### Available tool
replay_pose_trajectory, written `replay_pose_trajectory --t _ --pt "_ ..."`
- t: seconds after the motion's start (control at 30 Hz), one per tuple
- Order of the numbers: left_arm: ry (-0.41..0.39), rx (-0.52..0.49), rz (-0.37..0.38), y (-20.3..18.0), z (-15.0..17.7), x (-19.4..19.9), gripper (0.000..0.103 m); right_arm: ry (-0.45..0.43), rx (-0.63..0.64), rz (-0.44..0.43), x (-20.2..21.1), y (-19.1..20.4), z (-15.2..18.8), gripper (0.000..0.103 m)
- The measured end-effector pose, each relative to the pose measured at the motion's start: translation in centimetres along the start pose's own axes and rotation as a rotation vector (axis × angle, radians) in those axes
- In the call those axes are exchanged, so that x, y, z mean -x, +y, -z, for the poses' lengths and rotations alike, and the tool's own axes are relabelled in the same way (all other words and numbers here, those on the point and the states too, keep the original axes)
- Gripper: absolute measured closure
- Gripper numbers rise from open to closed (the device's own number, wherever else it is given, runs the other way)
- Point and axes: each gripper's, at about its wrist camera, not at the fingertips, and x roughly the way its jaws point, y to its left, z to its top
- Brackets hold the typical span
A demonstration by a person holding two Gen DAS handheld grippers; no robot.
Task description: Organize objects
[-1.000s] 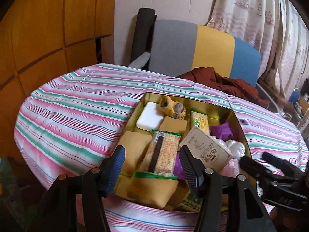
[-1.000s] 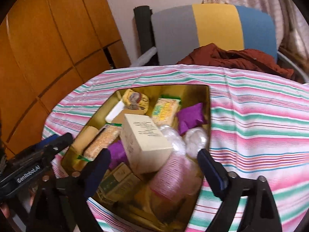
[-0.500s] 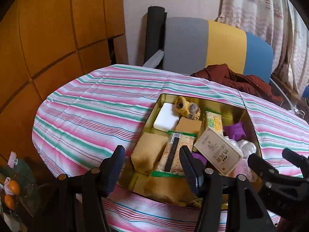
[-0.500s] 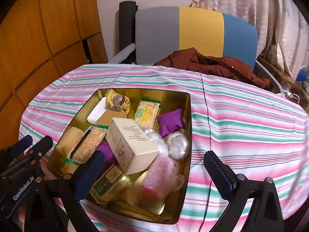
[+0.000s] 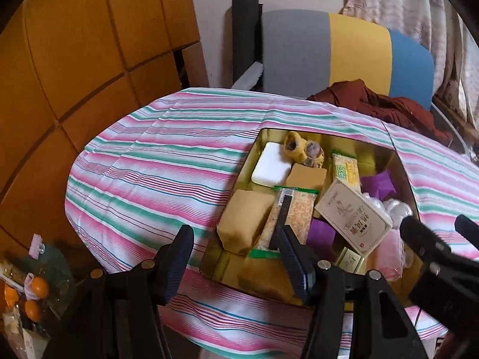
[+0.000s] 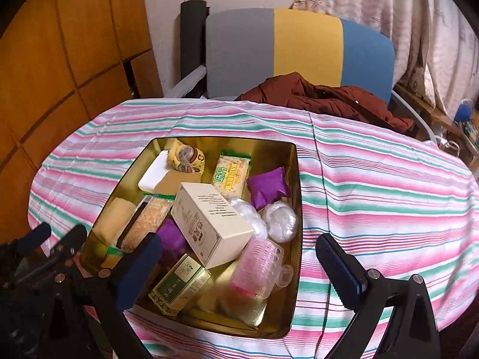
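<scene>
A gold tin (image 6: 295, 209) (image 5: 248, 161) sits on the striped tablecloth, full of small goods. Inside lie a cream carton (image 6: 209, 224) (image 5: 353, 215), a cracker pack (image 6: 232, 176), a purple pouch (image 6: 268, 187), a pink ribbed cup (image 6: 259, 264), a green tea box (image 6: 179, 284), a rice-bar packet (image 5: 289, 218), a tan packet (image 5: 245, 221) and a white soap bar (image 5: 271, 169). My left gripper (image 5: 236, 257) hovers open over the tin's near left corner, holding nothing. My right gripper (image 6: 238, 264) stands wide open above the tin's near edge, empty.
The striped tablecloth (image 6: 374, 197) spreads bare to the right of the tin and to its left (image 5: 155, 173). A grey, yellow and blue chair (image 6: 299, 48) with a brown jacket (image 6: 323, 95) stands behind the table. Wooden panels (image 5: 74, 45) line the left.
Both grippers have drawn back and up from the tin, so more of the table and chair shows. Neither has changed its opening, and the tin's contents lie as before.
</scene>
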Motion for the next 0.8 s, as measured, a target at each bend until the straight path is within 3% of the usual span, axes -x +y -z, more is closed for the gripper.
replay_pose_trajectory --t 0.13,0.8 --pt "0.009 0.004 0.042 -0.16 -0.05 0.22 0.044 0.016 -0.030 0.003 -0.12 -0.66 -0.08 0.000" --pt "-0.005 0.014 0.046 0.11 -0.21 0.46 0.044 0.024 -0.023 0.033 -0.51 -0.96 0.32 0.000"
